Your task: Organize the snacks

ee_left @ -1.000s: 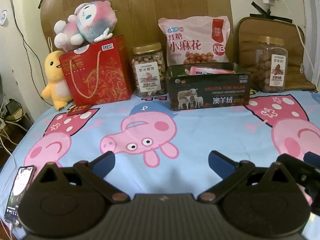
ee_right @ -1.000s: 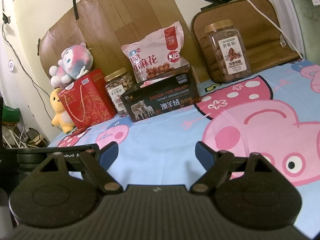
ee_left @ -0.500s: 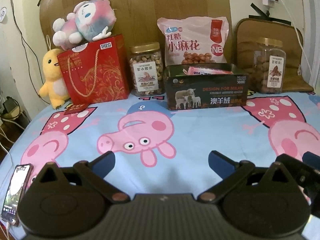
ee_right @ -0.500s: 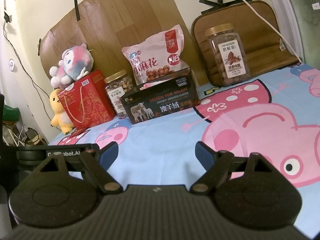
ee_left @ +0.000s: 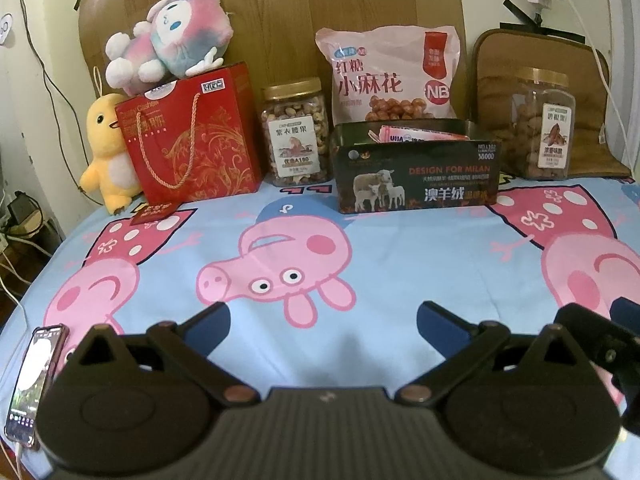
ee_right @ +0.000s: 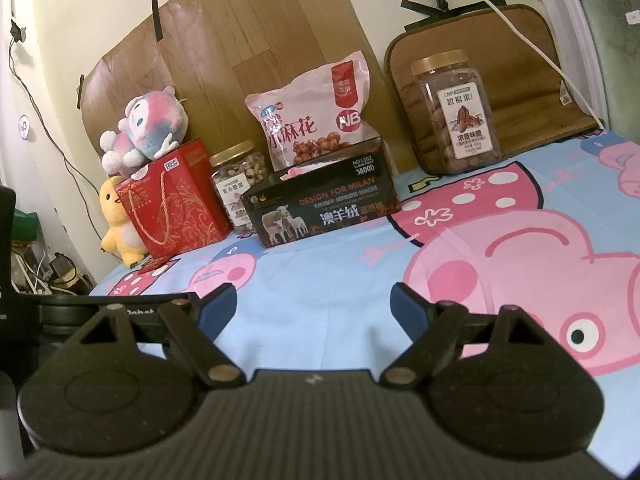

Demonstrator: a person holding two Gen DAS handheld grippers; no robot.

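**Both grippers wide open above the sheet, snacks lined up at the wall**

The left gripper (ee_left: 322, 322) has its jaws spread wide, holding nothing and touching nothing; only the cartoon-pig sheet (ee_left: 384, 280) shows between the blue fingertips (ee_left: 434, 318). The right gripper (ee_right: 314, 306) is likewise spread wide and empty.

The dark box (ee_left: 416, 170) stands open at the far edge of the sheet, with pink packets (ee_left: 416, 134) lying inside it. Behind the box leans a pink snack bag (ee_left: 390, 74), upright against the wooden board (ee_left: 320, 12). Just left of the box stands a nut jar (ee_left: 296, 132) with a gold lid; well right of the box stands a second jar (ee_left: 540, 124) in front of a brown cushion (ee_left: 540, 52).

Left of the nut jar is a red gift bag (ee_left: 192, 136) with a pink plush (ee_left: 172, 40) on top and a yellow duck (ee_left: 106, 152) beside it. A phone (ee_left: 34, 384) lies at the near left edge of the sheet. Nothing stands between the grippers and the box.
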